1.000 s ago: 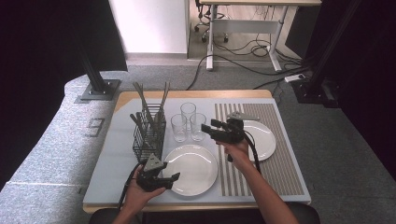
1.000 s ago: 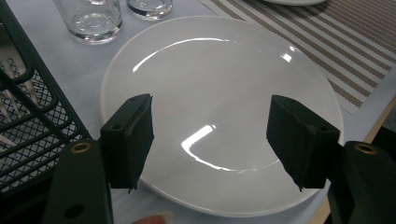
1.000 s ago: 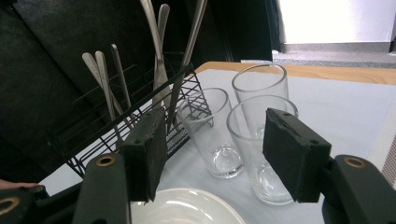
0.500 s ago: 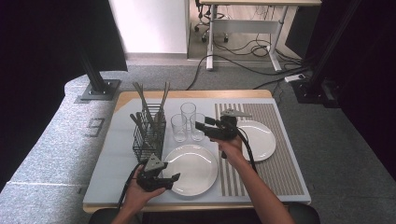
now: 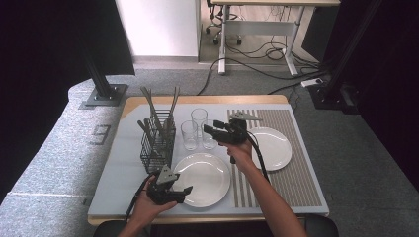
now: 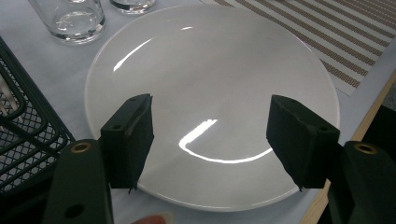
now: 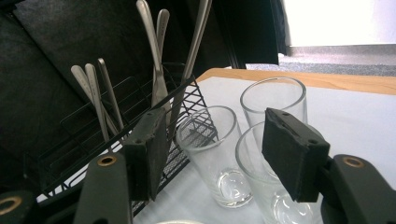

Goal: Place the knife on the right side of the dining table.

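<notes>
The right gripper (image 5: 207, 130) sits in the centre of the high view, jaws wide and holding nothing, pointing at three glasses (image 7: 219, 154) just left of it. Left of them stands a wire basket (image 5: 157, 148) with cutlery (image 7: 156, 51). The left gripper (image 6: 210, 140), low in the frame, hangs wide open over a white plate (image 6: 210, 84).

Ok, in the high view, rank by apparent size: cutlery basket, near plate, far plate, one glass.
1. Near plate and far plate: look alike, near one slightly bigger, perhaps from nearness.
2. Cutlery basket.
3. Glass.
</notes>
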A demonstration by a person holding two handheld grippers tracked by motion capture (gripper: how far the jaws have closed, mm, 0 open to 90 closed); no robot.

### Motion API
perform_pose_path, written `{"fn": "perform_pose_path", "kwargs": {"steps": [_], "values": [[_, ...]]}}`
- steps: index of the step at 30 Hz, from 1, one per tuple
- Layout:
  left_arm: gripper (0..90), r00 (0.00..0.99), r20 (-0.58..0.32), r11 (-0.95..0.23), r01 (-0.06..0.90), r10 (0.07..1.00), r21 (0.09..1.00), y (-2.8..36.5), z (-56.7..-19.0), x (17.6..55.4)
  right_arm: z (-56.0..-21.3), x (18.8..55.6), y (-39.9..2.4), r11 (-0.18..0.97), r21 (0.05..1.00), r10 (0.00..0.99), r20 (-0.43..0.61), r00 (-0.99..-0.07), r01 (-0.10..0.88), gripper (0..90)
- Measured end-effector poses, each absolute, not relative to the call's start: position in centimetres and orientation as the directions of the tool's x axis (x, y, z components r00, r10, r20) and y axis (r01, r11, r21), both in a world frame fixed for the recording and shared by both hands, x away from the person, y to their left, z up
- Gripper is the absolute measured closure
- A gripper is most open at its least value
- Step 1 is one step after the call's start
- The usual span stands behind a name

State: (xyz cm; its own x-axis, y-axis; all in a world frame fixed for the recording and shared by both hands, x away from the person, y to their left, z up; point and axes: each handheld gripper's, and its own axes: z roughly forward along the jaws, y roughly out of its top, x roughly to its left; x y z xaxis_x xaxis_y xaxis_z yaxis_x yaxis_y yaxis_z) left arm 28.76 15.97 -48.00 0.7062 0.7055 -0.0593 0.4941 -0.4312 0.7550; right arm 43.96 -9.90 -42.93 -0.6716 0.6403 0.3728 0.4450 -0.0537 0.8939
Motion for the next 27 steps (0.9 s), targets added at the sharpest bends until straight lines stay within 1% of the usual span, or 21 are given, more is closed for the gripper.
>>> {"fn": "perform_pose_path", "kwargs": {"steps": [27], "values": [[31.9,0.700,-0.068,-0.420,0.501,0.711,0.757,16.4,-47.9,28.9,-42.2,45.8,-7.3,-0.027,0.887,0.635,0.371,-0.678,0.461,40.8]]}}
